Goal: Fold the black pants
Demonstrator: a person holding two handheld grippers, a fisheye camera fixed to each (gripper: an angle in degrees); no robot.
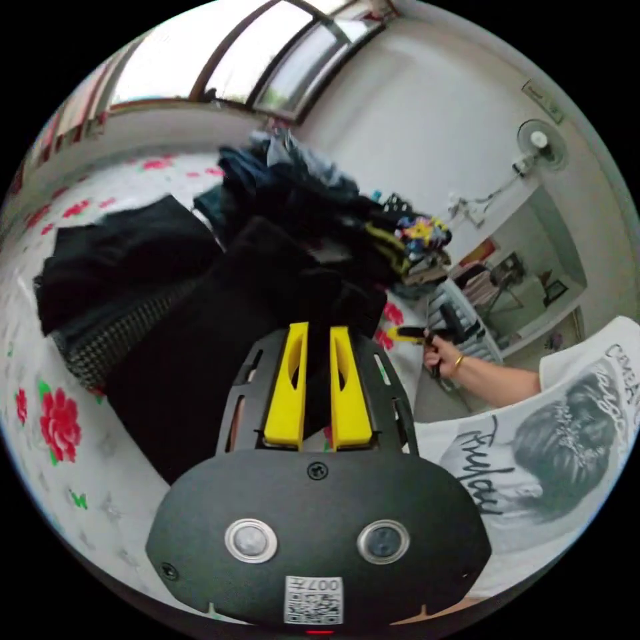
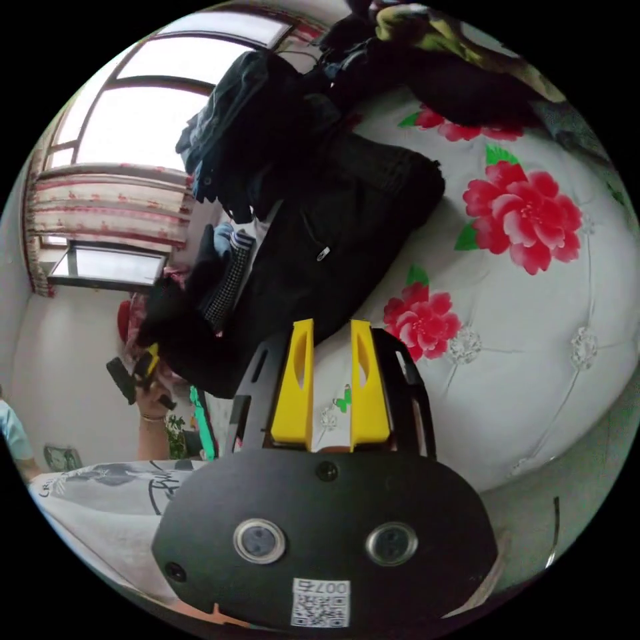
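We see the black pants [image 1: 200, 347] lying on a white bedspread printed with red flowers [image 1: 60, 427], one dark length running under our left gripper [image 1: 319, 333]. Its yellow jaws stand slightly apart, with black cloth showing in the narrow gap; whether they actually pinch the fabric we cannot tell. In the right gripper view, the right gripper [image 2: 331, 330] hovers over the bare bedspread [image 2: 533, 373], jaws parted with nothing between them, just beside the edge of a black garment with a zipper pull [image 2: 323, 253].

We judge the pants to be soft and limp — light enough to lift by a pinch, yet likely to sag and crease wherever they are not supported. A waistband or a hem would give the firmest hold; a thick seam should not slip between the jaws.

Around them the bed is crowded. A heap of dark clothes [image 1: 300, 193] rises close behind, a checked black-and-white piece [image 1: 113, 333] lies touching the pants, and a second dark folded garment [image 1: 113, 253] sits beside it. These could be dragged along with any pull — the black fabrics are hard to tell apart. A person's hand [image 1: 440, 357] holds the other gripper near the bed's far edge.
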